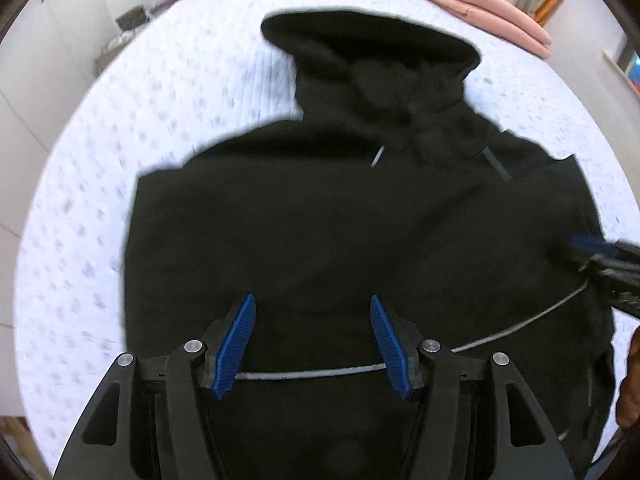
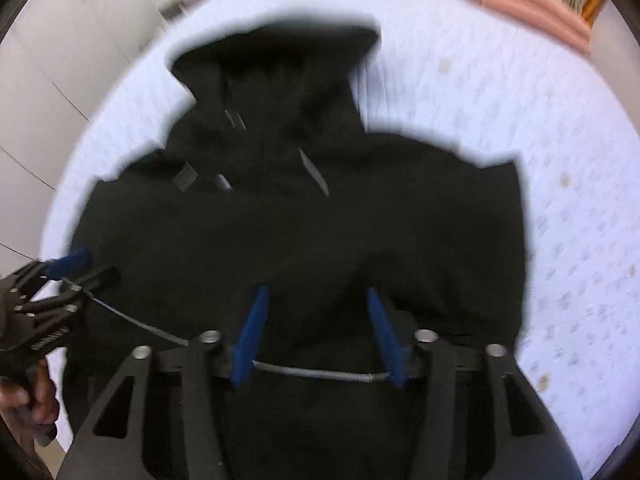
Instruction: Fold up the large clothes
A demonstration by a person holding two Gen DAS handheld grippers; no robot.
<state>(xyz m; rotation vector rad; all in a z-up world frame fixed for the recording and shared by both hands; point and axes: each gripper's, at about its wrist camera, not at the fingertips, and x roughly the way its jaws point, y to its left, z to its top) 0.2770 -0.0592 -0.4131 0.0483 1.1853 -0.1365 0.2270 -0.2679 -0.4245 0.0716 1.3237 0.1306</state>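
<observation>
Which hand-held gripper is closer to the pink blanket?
Right. The right hand-held gripper is over the black hoodie's side nearer the pink blanket; the left hand-held gripper is over the farther side.

A bedroom: quilted bed (image 1: 120, 128), white wardrobe doors (image 2: 80, 20).

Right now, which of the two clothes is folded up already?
The pink one, a neat bundle at the far edge of the bed. The black hoodie lies spread out flat, hood up.

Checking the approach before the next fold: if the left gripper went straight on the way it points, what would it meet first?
Most likely the black hooded jacket spread on the bed; the left gripper points down at its body with jaws open and nothing between them. Depth is unclear.
</observation>
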